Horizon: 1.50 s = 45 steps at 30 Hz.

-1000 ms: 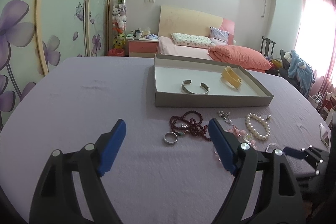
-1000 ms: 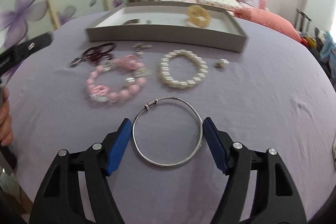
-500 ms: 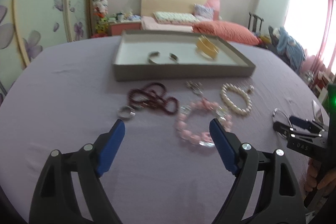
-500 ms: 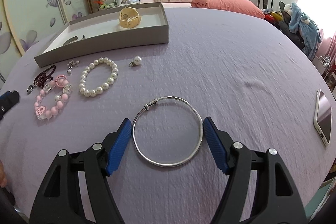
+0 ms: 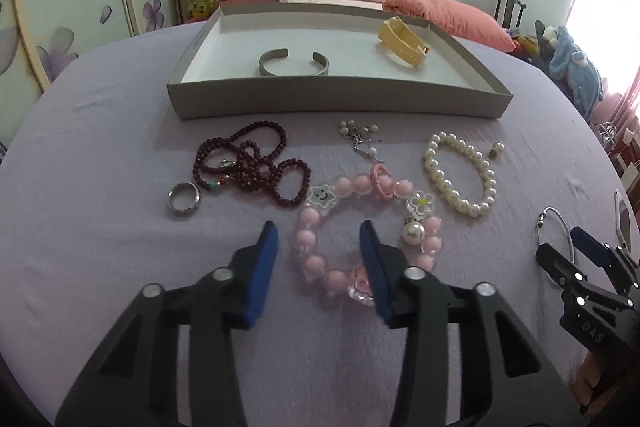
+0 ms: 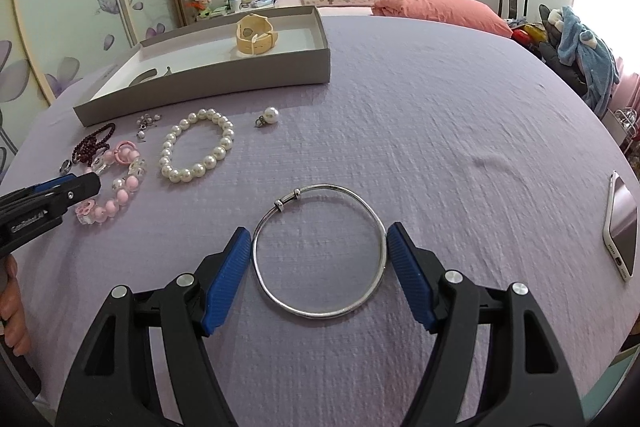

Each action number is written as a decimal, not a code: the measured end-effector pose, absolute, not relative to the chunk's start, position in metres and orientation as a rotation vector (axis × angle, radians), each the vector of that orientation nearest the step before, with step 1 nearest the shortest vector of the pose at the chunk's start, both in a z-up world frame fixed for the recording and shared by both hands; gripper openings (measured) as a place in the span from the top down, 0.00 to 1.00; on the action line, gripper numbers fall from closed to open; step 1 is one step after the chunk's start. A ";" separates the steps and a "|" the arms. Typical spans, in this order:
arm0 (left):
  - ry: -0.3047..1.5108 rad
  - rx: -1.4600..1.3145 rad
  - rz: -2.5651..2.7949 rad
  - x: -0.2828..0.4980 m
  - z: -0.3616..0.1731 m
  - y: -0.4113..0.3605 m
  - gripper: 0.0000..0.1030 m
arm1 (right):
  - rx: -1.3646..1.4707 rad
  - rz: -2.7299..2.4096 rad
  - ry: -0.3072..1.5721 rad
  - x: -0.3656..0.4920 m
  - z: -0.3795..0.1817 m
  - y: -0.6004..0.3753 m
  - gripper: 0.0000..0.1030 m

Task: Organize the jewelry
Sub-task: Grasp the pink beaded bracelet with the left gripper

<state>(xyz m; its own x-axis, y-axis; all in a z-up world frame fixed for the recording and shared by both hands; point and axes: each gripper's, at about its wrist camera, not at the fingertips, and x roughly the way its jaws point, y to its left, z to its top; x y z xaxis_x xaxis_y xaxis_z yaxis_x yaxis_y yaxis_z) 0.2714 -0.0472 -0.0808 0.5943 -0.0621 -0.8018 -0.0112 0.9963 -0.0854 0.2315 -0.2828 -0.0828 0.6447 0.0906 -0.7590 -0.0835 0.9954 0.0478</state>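
My right gripper [image 6: 319,243] is shut on a thin silver bangle [image 6: 320,311], its blue pads pressing both sides, above the purple cloth. My left gripper [image 5: 319,239] is half open over the left part of a pink bead bracelet [image 5: 352,223]. Beyond lie a dark red bead necklace [image 5: 256,163], a silver ring [image 5: 184,199], a white pearl bracelet [image 5: 460,175] and a small pearl charm [image 6: 269,115]. The grey box [image 5: 336,103] holds a silver cuff [image 5: 294,65] and a yellow strap [image 5: 402,41].
A phone [image 6: 622,223] lies at the table's right edge. A small pearl cluster [image 5: 360,135] lies in front of the box. A bed and a chair with clothes stand behind the table.
My left gripper has moved forward and right onto the pink bracelet and its jaws have narrowed. My right gripper keeps its hold on the bangle while its view has swung right.
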 end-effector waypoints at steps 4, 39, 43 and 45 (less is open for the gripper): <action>0.950 -0.046 -0.007 0.270 -0.081 -0.052 0.76 | 0.015 0.107 0.863 0.231 -0.083 -0.283 0.32; 0.599 -0.191 -0.338 0.230 -0.005 -0.051 0.87 | -0.009 0.119 0.862 0.231 -0.083 -0.278 0.32; 0.576 -0.233 -0.332 0.224 0.001 -0.035 0.87 | -0.014 0.121 0.862 0.231 -0.083 -0.277 0.32; 0.572 -0.253 -0.318 0.222 0.003 -0.025 0.87 | -0.020 0.124 0.863 0.231 -0.083 -0.275 0.32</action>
<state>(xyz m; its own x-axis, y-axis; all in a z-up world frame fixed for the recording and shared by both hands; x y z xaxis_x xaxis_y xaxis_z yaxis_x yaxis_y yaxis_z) 0.2220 -0.0250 0.0033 0.7944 -0.3618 -0.4879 0.2227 0.9208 -0.3202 0.2312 -0.2754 -0.0829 0.6438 0.1009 -0.7585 -0.1168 0.9926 0.0330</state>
